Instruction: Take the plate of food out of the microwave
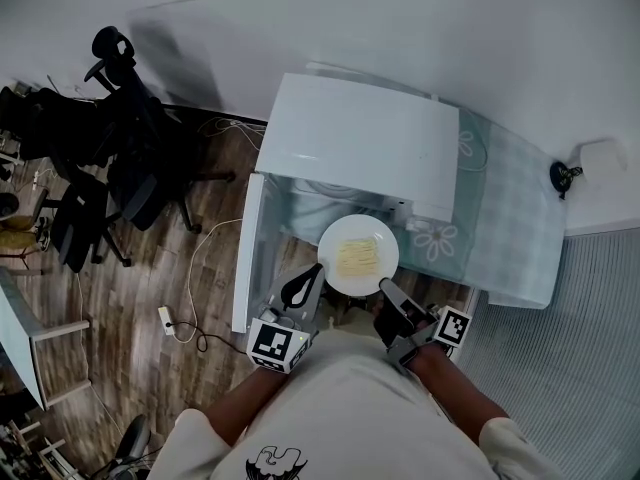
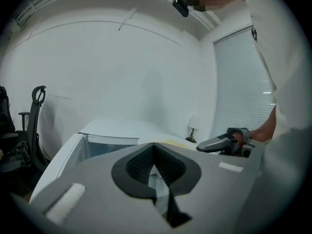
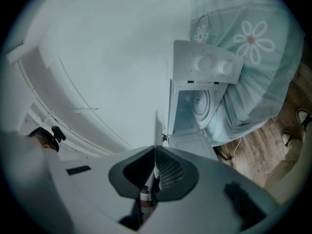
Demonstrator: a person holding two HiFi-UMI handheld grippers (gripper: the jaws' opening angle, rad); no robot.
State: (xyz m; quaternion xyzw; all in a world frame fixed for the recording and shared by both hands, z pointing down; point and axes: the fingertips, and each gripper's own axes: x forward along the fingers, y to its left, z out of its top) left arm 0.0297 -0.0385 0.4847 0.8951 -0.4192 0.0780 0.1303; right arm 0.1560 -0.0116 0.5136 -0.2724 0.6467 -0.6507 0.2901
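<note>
Head view: white plate (image 1: 340,230) with pale yellow food (image 1: 357,258) is outside the microwave (image 1: 350,138), in the air just in front of its open cavity and held from two sides. The left gripper (image 1: 318,268) is clamped on the plate's lower-left rim. The right gripper (image 1: 385,286) is clamped on the lower-right rim. The microwave door (image 1: 245,258) is swung open to the left.

Left gripper view: left gripper (image 2: 154,146) jaws are closed together on the plate (image 2: 165,140) rim, and the plate is seen edge-on just past the tips. The right gripper (image 2: 222,143) shows across the plate, and the microwave (image 2: 112,130) is behind.

Right gripper view: right gripper (image 3: 155,150) jaws are pinched on the plate (image 3: 156,126), which shows as a thin edge-on line between them. The microwave (image 3: 197,104) cavity is open, and only its turntable shows inside.

The microwave sits on a teal flower-print tablecloth (image 1: 510,218). Office chairs (image 1: 110,168) stand on the wood floor (image 1: 200,268) at left, and a power strip (image 1: 165,318) lies on the floor near the door.
</note>
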